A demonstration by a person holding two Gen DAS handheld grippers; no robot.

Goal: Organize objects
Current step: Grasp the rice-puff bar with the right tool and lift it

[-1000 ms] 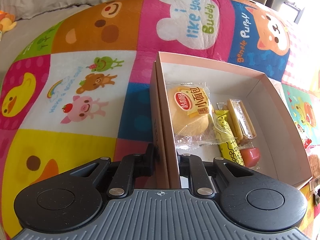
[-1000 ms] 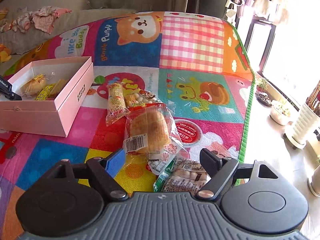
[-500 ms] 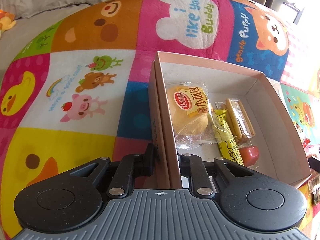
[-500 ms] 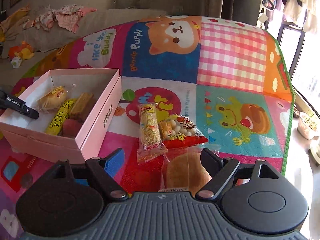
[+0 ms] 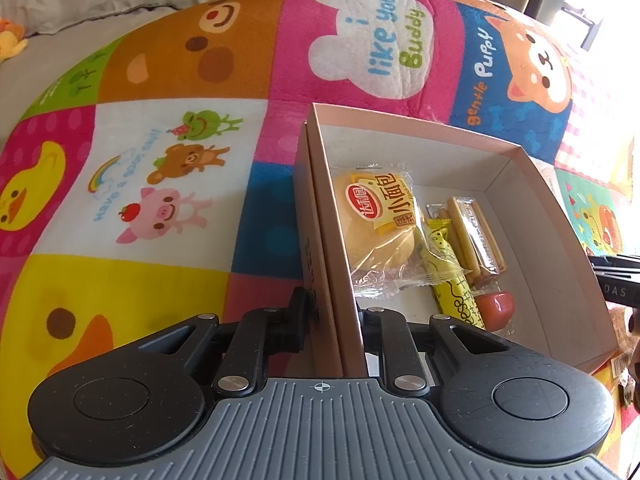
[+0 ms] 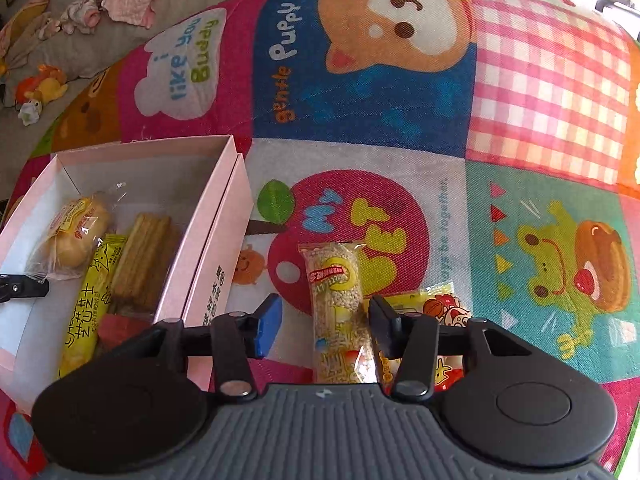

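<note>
Your left gripper (image 5: 330,316) straddles the near left wall of the pink box (image 5: 556,216): one finger sits outside the wall, the other inside, and both lie close against the cardboard. The jaws are easing open, yet the pads seem to be touching the wall (the contact itself is partly hidden, so a firm grip is hard to confirm).

Inside the box, going left to right, you have a wrapped bun (image 5: 376,216), a yellow cheese stick (image 5: 452,280), a clear pack of biscuit sticks (image 5: 476,236) and, at the near end, a small red sweet (image 5: 494,308). The box rests on a cartoon play mat (image 5: 140,160).

Further right, in the right wrist view, the same box (image 6: 212,216) stands to the left of your right gripper (image 6: 320,324). That gripper is over the loose snacks on the mat, and its jaws are closing. A long grain bar (image 6: 340,308) lies between the fingers; the right finger is against its edge, while the blue pad (image 6: 268,328) on the left stands visibly clear of it. Just right of the bar, partly under the right finger, lies a yellow and red snack bag (image 6: 440,308).
</note>
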